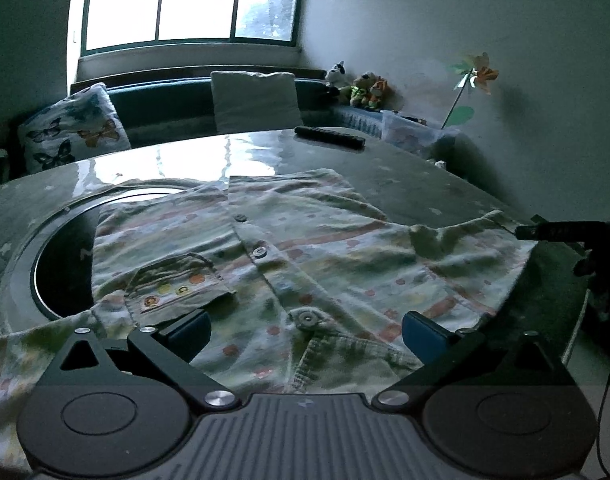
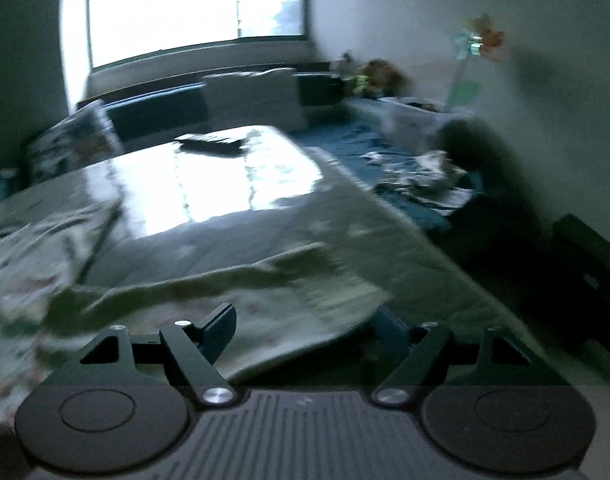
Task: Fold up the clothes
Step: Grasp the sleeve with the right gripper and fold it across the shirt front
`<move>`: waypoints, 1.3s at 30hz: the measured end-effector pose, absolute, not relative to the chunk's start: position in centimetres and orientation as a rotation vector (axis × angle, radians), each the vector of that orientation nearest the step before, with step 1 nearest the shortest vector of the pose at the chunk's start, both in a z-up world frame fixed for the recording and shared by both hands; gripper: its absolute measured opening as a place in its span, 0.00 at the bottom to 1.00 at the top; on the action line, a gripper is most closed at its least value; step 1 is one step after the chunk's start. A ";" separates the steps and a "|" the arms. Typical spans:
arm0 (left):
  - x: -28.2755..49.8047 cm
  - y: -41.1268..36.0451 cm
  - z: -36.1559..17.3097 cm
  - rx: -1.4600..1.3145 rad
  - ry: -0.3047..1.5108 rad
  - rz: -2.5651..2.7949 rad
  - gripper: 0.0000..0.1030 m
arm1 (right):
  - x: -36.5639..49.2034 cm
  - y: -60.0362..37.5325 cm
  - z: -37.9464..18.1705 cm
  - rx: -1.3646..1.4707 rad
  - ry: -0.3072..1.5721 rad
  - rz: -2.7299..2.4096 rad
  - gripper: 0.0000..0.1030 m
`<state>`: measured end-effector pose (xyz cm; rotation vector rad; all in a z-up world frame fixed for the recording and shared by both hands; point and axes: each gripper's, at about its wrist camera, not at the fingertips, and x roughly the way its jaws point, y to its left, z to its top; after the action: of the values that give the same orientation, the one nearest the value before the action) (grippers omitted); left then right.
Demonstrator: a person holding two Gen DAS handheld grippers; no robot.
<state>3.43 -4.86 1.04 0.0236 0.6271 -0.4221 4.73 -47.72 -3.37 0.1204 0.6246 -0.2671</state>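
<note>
Shirt (image 1: 289,264) lies buttoned and rumpled mid-frame on the table (image 1: 405,184); pastel print, chest pocket. Left gripper (image 1: 305,330) jaws wide open over the collar. Right gripper (image 2: 305,324) also spread, sleeve between them. Clear bin (image 1: 415,132) upper right, contents unclear.

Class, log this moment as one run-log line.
phase: pre-fold | shirt: flat, buttoned, on table | left gripper: open over collar | right gripper: open at shirt edge

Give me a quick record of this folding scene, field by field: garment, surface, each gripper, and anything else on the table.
garment: patterned button shirt, spread flat, front up, unfolded
surface: glossy table
left gripper: open, over the collar end
right gripper: open, shirt edge between its fingers; view blurred
other item: dark remote control at the table's far edge
</note>
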 end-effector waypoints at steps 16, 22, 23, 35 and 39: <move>3.5 -4.8 0.6 0.026 0.650 -0.400 1.00 | 5.2 -49.9 -4.4 0.238 0.642 -0.321 0.17; 3.5 -4.6 0.4 0.026 0.654 -0.389 1.00 | 4.8 -48.8 -3.0 0.265 0.595 -0.261 0.05; 3.5 -4.6 0.4 0.028 0.655 -0.387 1.00 | 4.8 -48.4 -2.5 0.266 0.583 -0.237 0.05; 3.0 -3.5 0.3 0.014 0.651 -0.354 1.00 | 5.5 -38.9 3.6 0.208 0.491 0.151 0.05; 2.8 -3.0 0.3 0.010 0.650 -0.342 1.00 | 6.0 -35.5 4.7 0.184 0.484 0.268 0.05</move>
<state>2.83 -3.00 0.30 0.0098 0.6498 -0.3418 6.02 -35.50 4.69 0.1841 0.4842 0.2683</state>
